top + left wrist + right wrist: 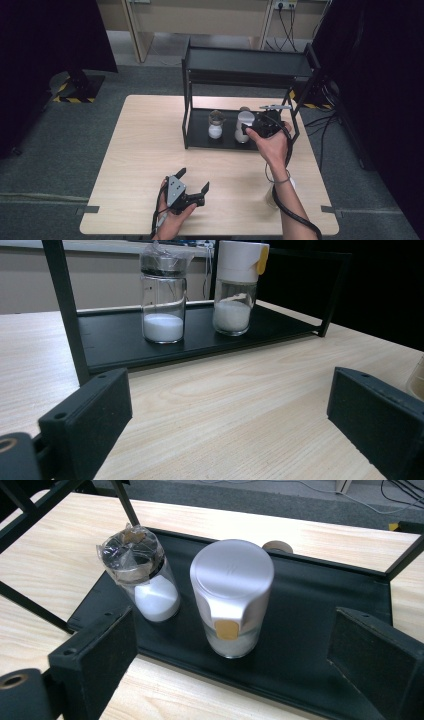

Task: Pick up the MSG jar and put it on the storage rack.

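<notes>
While on shelf [200,135] | jar [145,580], shaker [232,600] | both part-filled white powder

A light wooden table [150,165] stands on grey carpet [60,150], with a pale cup [270,196] near its front right edge.

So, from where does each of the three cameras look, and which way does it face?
High view: above the table, looking forward and down; both forearms, the left gripper and the right gripper show.
Left gripper view: low over the table, facing the rack; its own open fingers.
Right gripper view: above the rack's lower shelf, looking down; its own open fingers.
All three share the white-capped jar and the foil-topped jar.
</notes>
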A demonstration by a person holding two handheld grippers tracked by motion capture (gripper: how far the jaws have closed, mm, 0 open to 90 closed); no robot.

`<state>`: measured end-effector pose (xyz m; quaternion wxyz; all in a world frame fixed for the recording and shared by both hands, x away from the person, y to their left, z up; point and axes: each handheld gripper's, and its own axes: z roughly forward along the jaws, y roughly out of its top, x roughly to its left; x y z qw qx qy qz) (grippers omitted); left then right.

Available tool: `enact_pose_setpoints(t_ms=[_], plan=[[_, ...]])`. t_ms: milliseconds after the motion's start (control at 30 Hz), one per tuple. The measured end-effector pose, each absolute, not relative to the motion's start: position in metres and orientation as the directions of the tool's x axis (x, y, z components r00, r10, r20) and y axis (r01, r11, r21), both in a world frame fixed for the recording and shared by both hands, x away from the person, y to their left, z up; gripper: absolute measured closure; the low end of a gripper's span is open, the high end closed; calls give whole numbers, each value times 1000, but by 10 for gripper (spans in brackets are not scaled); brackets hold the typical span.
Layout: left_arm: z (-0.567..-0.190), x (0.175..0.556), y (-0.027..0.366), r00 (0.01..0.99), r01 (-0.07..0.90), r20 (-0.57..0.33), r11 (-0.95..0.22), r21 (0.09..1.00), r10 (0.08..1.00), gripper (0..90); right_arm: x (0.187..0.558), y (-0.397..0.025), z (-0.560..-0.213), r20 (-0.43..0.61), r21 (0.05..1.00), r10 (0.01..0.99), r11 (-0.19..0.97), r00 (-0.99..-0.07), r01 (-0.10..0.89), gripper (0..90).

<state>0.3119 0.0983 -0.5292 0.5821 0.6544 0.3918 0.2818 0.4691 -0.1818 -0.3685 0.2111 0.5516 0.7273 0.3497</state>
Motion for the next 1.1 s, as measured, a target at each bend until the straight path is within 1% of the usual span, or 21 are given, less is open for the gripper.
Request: enact_pose_setpoints(t_ms=[333, 1100], plan=[[-529, 312, 98, 533, 184, -86, -16, 983, 841, 36, 452, -190, -365, 77, 756, 942, 158, -326, 635, 64], [-529, 312, 98, 533, 181, -86, -14, 983, 842, 36, 405, -208, -363, 61, 790, 938, 164, -342, 590, 53]])
